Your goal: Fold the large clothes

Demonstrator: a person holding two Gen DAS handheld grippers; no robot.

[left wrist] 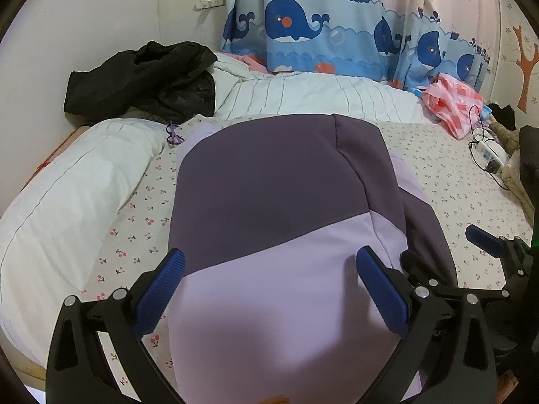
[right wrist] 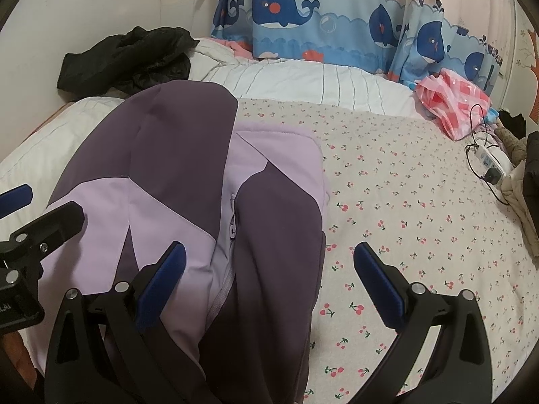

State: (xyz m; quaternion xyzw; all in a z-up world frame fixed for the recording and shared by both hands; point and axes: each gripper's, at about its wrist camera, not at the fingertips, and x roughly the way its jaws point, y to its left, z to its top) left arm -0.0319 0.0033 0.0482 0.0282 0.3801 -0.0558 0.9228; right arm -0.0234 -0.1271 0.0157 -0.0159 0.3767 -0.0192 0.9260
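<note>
A two-tone jacket, dark purple and lilac [left wrist: 269, 202], lies partly folded on the cherry-print bed sheet [left wrist: 448, 181]. In the right wrist view the jacket [right wrist: 188, 181] shows its zipper front with one side folded over. My left gripper [left wrist: 269, 262] is open, its blue pads on either side of the lilac lower part, just above it. My right gripper [right wrist: 269, 259] is open over the jacket's right edge, its left pad above the cloth and its right pad above bare sheet. The right gripper also shows at the right edge of the left wrist view [left wrist: 485, 239].
A white striped duvet [left wrist: 303, 94] is bunched along the back and left of the bed. A black garment [left wrist: 145, 77] lies at the back left. A pink checked bag [left wrist: 451, 101] and a white power strip with cables [left wrist: 488, 155] lie at the right. Whale-print curtains [left wrist: 320, 27] hang behind.
</note>
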